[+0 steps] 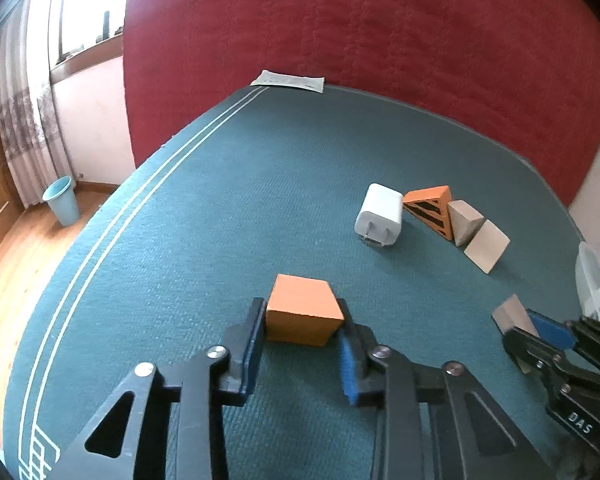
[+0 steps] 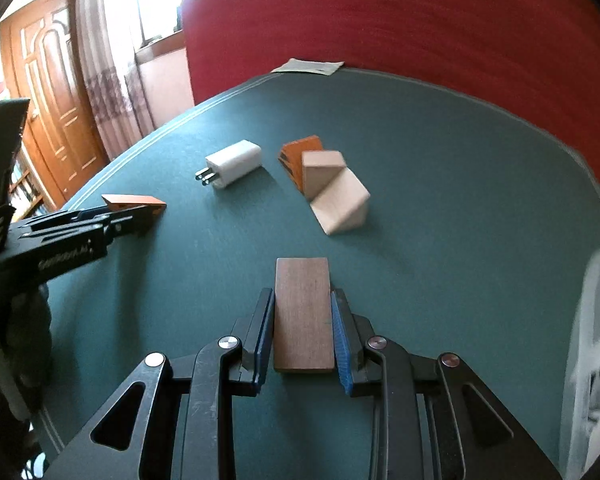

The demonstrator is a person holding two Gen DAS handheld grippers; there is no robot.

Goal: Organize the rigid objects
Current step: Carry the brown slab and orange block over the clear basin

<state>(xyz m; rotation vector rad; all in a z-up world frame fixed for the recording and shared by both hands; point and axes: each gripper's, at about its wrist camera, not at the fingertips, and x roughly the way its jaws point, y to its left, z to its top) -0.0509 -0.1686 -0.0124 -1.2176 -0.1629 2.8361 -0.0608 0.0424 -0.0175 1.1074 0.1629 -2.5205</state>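
Note:
My left gripper (image 1: 303,322) is shut on an orange block (image 1: 304,310) that rests on the teal tablecloth (image 1: 220,200). In the right wrist view the same gripper (image 2: 140,216) and orange block (image 2: 134,201) show at the left. My right gripper (image 2: 303,320) is shut on a flat brown wooden block (image 2: 304,314), blue pads pressed to its long sides; it appears at the right edge of the left wrist view (image 1: 518,322). Farther back lie a white plug adapter (image 2: 234,170), an orange striped wedge (image 2: 300,156) and two pale wooden wedges (image 2: 322,172) (image 2: 340,208) in a row.
A red padded wall (image 1: 380,40) backs the table. A paper sheet (image 1: 288,80) lies at the far edge. A white plastic container (image 2: 596,340) stands at the right. A blue bin (image 1: 62,204) sits on the wooden floor at the left, near a curtain and a wooden door (image 2: 56,92).

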